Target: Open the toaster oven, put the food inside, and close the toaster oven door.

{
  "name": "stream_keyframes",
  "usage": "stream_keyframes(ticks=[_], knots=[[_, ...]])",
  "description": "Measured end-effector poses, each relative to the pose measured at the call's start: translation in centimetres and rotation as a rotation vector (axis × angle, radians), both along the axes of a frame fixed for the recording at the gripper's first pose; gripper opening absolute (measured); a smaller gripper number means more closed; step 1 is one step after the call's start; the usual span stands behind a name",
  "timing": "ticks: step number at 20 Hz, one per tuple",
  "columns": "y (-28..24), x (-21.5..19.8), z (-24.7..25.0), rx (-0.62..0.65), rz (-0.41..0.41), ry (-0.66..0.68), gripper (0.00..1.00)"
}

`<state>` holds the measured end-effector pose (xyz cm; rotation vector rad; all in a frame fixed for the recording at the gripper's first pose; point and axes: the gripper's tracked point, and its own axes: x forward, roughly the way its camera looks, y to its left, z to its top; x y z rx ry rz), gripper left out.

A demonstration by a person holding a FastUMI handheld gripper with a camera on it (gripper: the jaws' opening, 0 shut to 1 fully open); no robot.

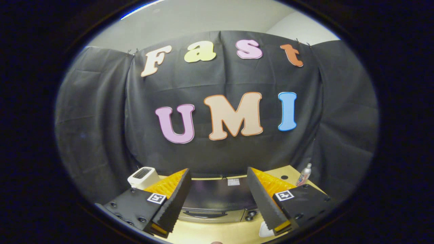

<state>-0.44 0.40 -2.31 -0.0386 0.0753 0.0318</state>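
Observation:
My gripper [218, 203] is open, its two fingers spread wide with nothing held. Between and beyond them stands the toaster oven [217, 198], dark on top and silver in front, on a wooden table [217, 234]. Its door is shut, with the handle [206, 214] across the front and knobs [251, 215] at its right. A white object [265, 231], perhaps a plate, peeks out by the right fingertip; what lies on it is hidden.
A white toaster-like appliance [143, 176] stands at the oven's left, behind the left finger. A small bottle [304, 175] stands at the back right of the table. The black cloth wall hangs close behind.

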Motion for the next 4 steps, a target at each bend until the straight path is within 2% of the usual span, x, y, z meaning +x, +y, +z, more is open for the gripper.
stream_keyframes(ticks=[4], knots=[[-0.2, 0.4, 3.9, -0.018, -0.006, -0.040, 1.00]])
